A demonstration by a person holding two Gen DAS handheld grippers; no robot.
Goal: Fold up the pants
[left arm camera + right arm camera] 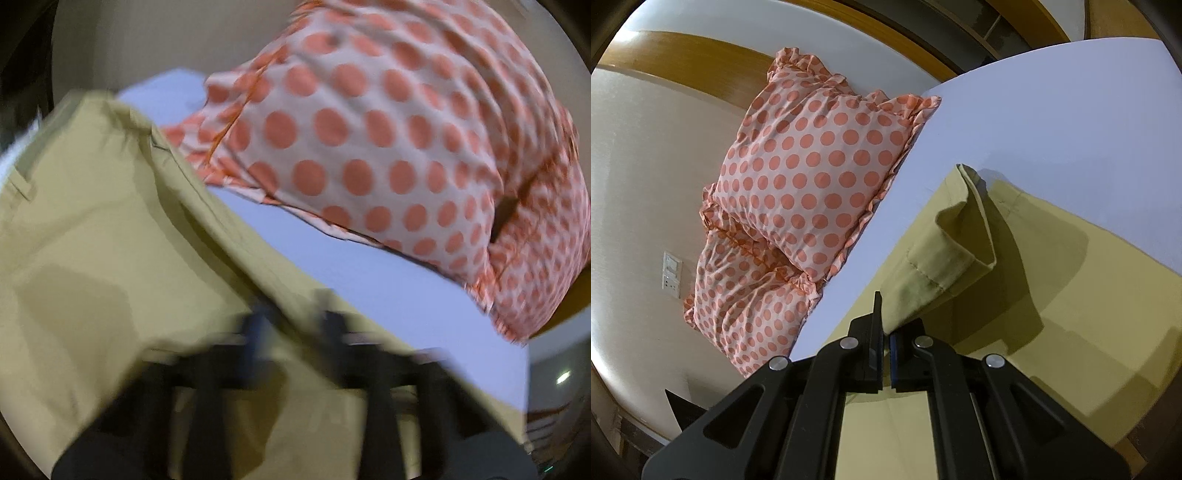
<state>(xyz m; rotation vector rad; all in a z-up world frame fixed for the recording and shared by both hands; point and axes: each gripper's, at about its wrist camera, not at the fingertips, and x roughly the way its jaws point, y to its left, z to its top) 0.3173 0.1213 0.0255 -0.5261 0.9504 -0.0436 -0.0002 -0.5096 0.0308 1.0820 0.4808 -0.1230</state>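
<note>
Khaki-yellow pants (pixel 1071 280) lie spread on a pale blue bed sheet (pixel 1052 122). My right gripper (pixel 885 332) is shut on the hemmed cuff (pixel 945 254) of one pant leg and holds it lifted above the rest of the pants. In the left wrist view the pants (pixel 110 240) fill the left and lower part, blurred by motion. My left gripper (pixel 291 332) hangs over the pants' edge with its fingers apart; blur hides whether cloth lies between them.
Two white pillows with orange dots (pixel 812 177) are stacked at the head of the bed, also large in the left wrist view (pixel 388 147). A wooden headboard (pixel 683 55) and a cream wall with a switch plate (pixel 671 275) lie behind.
</note>
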